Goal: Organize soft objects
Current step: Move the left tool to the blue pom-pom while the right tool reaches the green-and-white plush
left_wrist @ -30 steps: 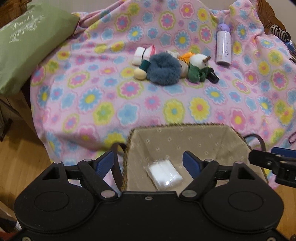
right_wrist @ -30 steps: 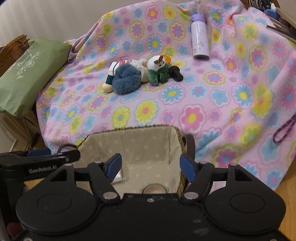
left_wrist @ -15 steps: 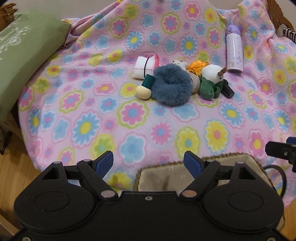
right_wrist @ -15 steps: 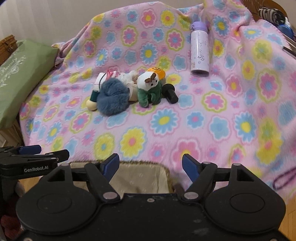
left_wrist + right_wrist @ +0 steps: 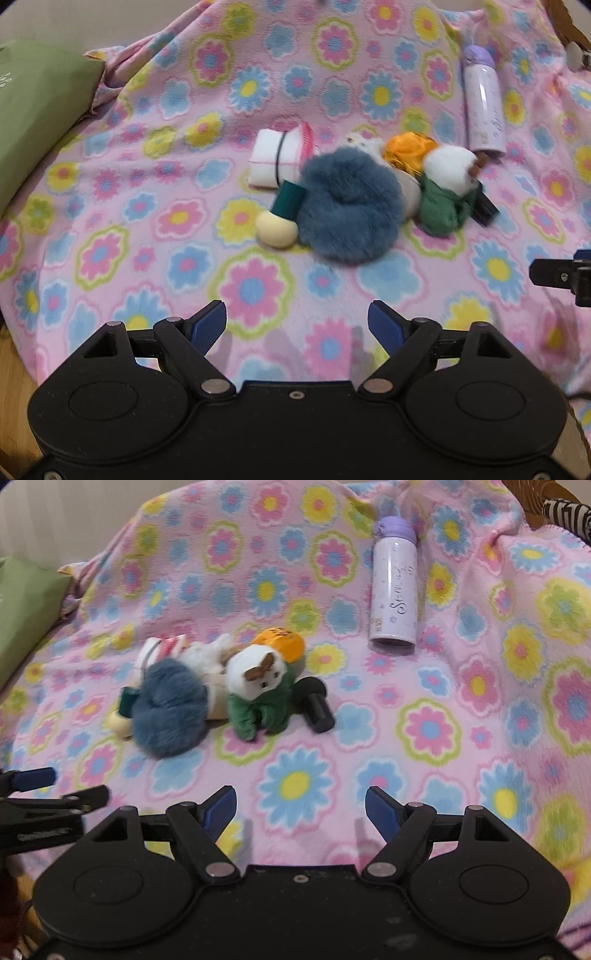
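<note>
left claw point(image 5: 297, 325) opening, empty, right claw point(image 5: 300, 808) likewise

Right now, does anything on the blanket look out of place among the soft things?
Yes. A hard purple bottle lies on its side on the flowered blanket, apart from the pile. A black cylinder lies against the green-clothed plush toy, beside the blue fluffy ball. Neither looks soft.

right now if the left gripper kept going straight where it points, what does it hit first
Probably the flowered blanket just ahead of the left gripper, whose open, empty jaws point down at it. The blue fluffy ball lies further along, though depth is hard to judge.
</note>
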A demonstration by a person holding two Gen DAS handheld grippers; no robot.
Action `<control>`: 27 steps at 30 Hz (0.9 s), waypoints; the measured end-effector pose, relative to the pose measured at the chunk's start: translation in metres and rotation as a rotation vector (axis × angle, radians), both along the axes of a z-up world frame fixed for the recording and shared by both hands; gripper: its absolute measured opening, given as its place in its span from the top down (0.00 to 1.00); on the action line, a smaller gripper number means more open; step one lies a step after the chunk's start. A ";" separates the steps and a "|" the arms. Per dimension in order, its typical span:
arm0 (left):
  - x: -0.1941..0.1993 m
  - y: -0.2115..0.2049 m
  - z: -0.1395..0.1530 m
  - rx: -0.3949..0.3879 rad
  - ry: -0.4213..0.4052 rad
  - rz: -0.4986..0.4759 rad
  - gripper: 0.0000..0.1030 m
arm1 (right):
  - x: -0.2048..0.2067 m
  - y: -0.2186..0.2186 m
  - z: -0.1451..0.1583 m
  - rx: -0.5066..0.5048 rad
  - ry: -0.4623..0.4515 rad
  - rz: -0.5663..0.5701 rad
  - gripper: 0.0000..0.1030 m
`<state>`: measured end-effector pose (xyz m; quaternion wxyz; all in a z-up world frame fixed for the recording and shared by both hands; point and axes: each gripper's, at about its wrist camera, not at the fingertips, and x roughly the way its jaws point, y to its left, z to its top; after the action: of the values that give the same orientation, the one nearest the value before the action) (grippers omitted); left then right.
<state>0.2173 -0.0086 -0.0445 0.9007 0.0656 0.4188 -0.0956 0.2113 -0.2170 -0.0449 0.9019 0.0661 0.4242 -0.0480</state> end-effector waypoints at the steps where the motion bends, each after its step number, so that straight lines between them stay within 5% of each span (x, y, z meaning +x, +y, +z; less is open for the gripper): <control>1: 0.006 0.002 -0.001 -0.002 0.004 0.012 0.21 | 0.005 -0.002 -0.002 -0.004 0.001 -0.008 0.26; 7: 0.030 0.004 -0.006 -0.029 0.023 0.051 0.21 | 0.030 -0.008 -0.004 0.013 -0.031 -0.017 0.26; 21: 0.048 -0.021 -0.029 -0.050 0.057 -0.042 0.19 | 0.097 0.021 -0.010 0.035 -0.129 0.052 0.27; 27: 0.062 -0.020 -0.030 -0.101 0.057 -0.031 0.16 | 0.115 0.025 -0.032 0.014 -0.098 0.062 0.43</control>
<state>0.2793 -0.0283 -0.0743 0.8890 0.0239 0.4377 -0.1323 0.3261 -0.1924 -0.0766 0.9222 0.0614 0.3816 -0.0139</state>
